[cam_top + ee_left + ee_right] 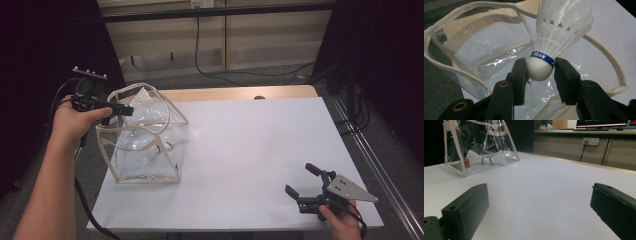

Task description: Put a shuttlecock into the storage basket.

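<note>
— Starting at the tongs: what is held by the left gripper (540, 72)?

— A shuttlecock (554, 37) is clamped by its white cork, one pad on each side, with the feathers pointing up and away. A blue band lettered "PEAK" is seen just above the cork. In the high view the left gripper (119, 110) is held over the open mouth of the bag (145, 137), at the table's left end.

— And the right gripper (300, 181)?

— Its jaws are spread wide and nothing is held between them. It is rested low near the table's front right corner, well apart from the bag. Bare white surface is seen between its jaws in the right gripper view.

— How is the bag described?

— Clear plastic, edged in cream trim, with cream handles (609, 60) arching over the opening. It is stood upright on the table (250, 150). Two more shuttlecocks (486, 159) are seen lying on its floor in the right gripper view, with a small brown tag beside them.

— And the surface?

— A white top is laid over a wooden table, whose pale wood edge is left showing along the far side.

— The room beyond?

— Grey floor is seen around the table, and black cables (240, 70) are trailed across it behind. Beige cabinets (584, 152) with a wall socket are seen farther back, and a monitor is set on top. Dark curtains are hung at both sides.
</note>
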Demonstrator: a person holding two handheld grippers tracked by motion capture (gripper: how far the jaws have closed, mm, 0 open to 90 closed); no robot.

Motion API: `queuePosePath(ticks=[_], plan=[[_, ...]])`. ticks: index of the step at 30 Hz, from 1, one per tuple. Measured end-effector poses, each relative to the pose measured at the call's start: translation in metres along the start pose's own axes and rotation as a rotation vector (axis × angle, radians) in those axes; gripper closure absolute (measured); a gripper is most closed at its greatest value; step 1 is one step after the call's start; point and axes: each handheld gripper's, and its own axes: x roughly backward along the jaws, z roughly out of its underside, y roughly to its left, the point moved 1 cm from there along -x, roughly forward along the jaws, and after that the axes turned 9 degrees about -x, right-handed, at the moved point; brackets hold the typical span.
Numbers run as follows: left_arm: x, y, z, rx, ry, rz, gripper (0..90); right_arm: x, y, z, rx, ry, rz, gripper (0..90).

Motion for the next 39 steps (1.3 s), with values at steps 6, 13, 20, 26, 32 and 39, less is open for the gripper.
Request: queuePosePath(ticks=[6, 13, 20, 26, 32, 39], plan=[[-0.007, 0.0, 0.003, -0.001, 0.012, 0.007, 62.7, 0.0, 0.0, 0.0, 0.0, 0.0, 0.0, 1.7], [-0.014, -0.001, 0.006, -0.002, 0.026, 0.017, 62.7, 0.0, 0.0, 0.0, 0.0, 0.001, 0.001, 1.7], [-0.02, -0.002, 0.007, -0.007, 0.038, 0.029, 62.6, 0.0, 0.0, 0.0, 0.007, 0.002, 0.0, 1.7], [-0.024, -0.001, 0.011, 0.007, 0.031, 0.045, 57.0, 0.0, 0.0, 0.0, 0.007, 0.002, -0.001, 1.7], [-0.023, -0.004, 0.01, 0.009, 0.012, 0.067, 54.5, 0.0, 0.0, 0.0, 0.005, 0.002, 0.0, 1.7], [-0.02, -0.015, 0.004, -0.024, -0.007, 0.117, 47.9, 0.0, 0.0, 0.0, 0.006, 0.001, 0.0, 1.7]])
